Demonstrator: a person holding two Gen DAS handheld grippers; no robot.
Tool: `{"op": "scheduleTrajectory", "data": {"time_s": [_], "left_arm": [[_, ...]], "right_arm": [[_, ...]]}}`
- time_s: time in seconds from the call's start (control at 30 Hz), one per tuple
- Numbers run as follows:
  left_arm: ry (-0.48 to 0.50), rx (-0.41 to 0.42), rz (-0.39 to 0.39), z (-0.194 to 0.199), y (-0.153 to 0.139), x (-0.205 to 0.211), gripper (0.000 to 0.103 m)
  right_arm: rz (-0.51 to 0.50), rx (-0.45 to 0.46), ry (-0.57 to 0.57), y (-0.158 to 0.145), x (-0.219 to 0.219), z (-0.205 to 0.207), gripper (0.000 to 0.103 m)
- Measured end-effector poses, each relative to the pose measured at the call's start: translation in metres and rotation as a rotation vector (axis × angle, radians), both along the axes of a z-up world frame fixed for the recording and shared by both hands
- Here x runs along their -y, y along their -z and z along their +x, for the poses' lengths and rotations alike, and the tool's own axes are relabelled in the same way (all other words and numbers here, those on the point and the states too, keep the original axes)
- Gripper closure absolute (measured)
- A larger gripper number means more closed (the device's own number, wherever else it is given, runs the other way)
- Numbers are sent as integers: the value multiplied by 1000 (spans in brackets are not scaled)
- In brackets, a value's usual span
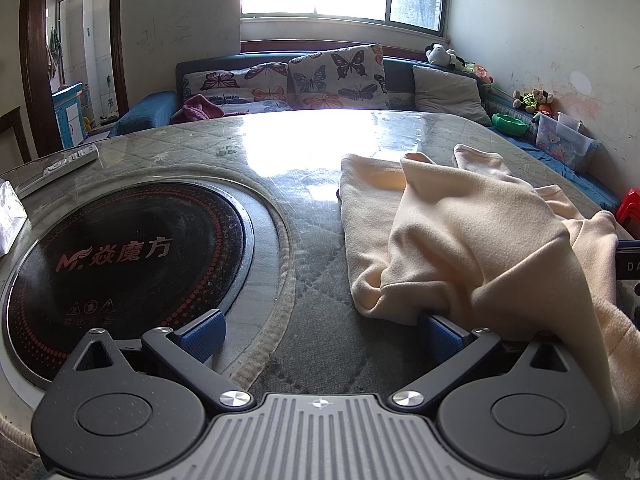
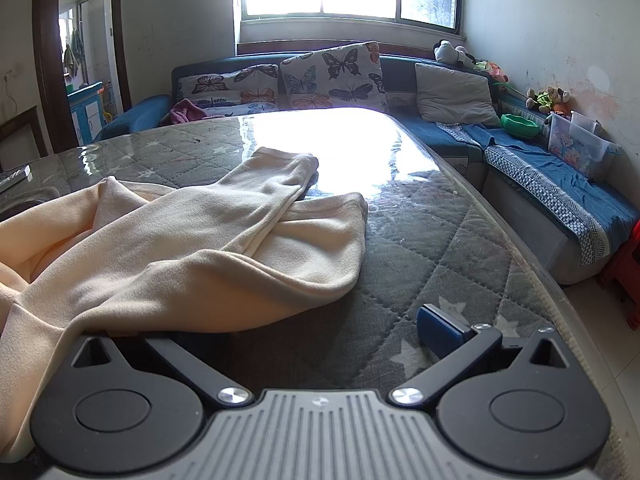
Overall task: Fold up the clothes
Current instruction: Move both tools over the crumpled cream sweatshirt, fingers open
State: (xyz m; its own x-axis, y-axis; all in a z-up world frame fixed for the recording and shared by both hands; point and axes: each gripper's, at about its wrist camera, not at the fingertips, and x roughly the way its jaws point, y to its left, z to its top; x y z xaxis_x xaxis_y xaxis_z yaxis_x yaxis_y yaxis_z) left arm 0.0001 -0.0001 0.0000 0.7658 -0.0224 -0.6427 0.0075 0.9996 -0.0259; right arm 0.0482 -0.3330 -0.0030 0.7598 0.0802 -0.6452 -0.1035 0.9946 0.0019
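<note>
A cream fleece garment, which looks like a pair of trousers, lies crumpled on the quilted, glass-topped table. In the right wrist view the garment has its two legs crossed and pointing toward the window. My left gripper is open wide over bare table at the garment's left edge. Cloth drapes over its right blue pad. My right gripper is open wide too, at the garment's near right edge. Cloth hides its left finger, while its right pad is bare. Neither gripper pinches the fabric.
A round black induction hob is set into the table at left, with a remote control beyond it. The table's curved edge drops off at right toward a blue sofa and a red stool.
</note>
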Motion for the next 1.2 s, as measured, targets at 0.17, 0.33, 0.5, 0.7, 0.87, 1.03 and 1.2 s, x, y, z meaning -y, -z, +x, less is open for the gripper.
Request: {"op": "scheduleTrajectory", "data": {"time_s": [0.17, 0.33, 0.5, 0.7, 0.87, 1.03, 1.2], "left_arm": [[1, 0, 0, 0, 0, 0, 0], [1, -2, -1, -1, -1, 2, 0], [-19, -10, -5, -2, -1, 1, 0], [-48, -17, 6, -2, -3, 3, 0], [-64, -23, 21, -9, -6, 5, 0], [-98, -38, 21, -24, -9, 4, 0], [-127, -39, 41, -41, -20, 6, 0]], "right_arm": [[-8, -1, 0, 0, -1, 0, 0], [-4, 0, -7, -1, -1, 0, 0], [2, -2, -30, -1, 3, -8, 0], [21, -4, -49, -4, 7, -23, 0], [9, 6, -76, -10, 3, -40, 0], [-6, 18, -102, -17, -5, -58, 0], [-11, 16, -100, -24, -10, -77, 0]]}}
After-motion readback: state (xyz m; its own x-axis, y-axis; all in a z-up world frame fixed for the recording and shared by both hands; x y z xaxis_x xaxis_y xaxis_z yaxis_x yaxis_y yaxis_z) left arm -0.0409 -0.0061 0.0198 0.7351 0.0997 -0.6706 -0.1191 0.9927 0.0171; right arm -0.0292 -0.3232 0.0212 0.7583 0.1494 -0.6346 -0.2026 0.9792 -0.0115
